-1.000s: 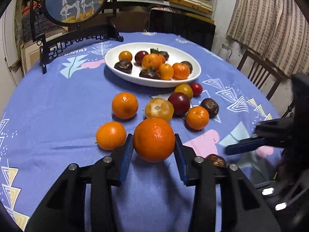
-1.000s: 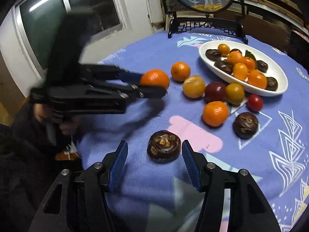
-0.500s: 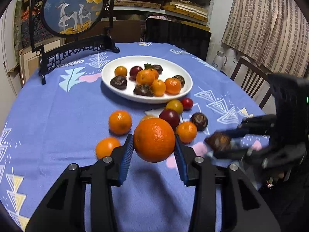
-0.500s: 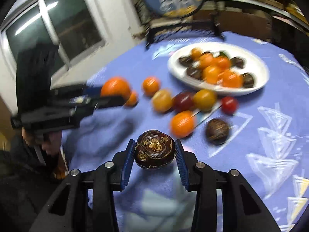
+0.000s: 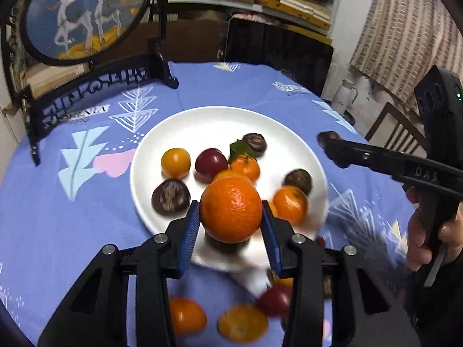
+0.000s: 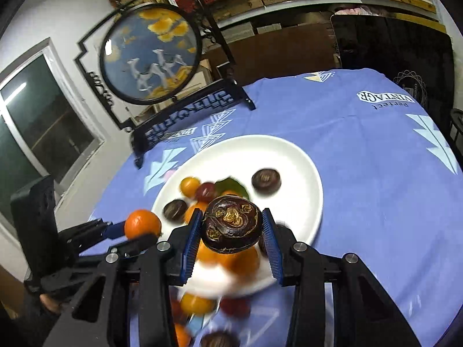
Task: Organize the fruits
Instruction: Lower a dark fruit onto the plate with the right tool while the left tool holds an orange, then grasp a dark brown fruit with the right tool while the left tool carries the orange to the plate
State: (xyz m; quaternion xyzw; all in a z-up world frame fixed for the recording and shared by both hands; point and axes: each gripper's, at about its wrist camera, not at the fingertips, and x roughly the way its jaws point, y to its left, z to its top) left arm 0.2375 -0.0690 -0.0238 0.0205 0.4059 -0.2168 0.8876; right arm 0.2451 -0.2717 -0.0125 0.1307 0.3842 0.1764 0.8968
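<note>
Orange tangerine [image 5: 230,209] clamped in left tool [image 5: 231,231], dark round fruit [image 6: 232,224], patterned face up, in right tool [image 6: 231,238].

one plate [image 5: 185,133], two grippers [image 5: 231,231]

Dim indoor light, warm and yellowish. The white plate [image 5: 289,150] glares pale, its near rim smeared by motion blur in both views. Loose fruit [image 5: 243,322] below is blurred soft. Fisheye bends the shelves and darkens every corner. The window [image 6: 43,133] reflects a bright strip.
</note>
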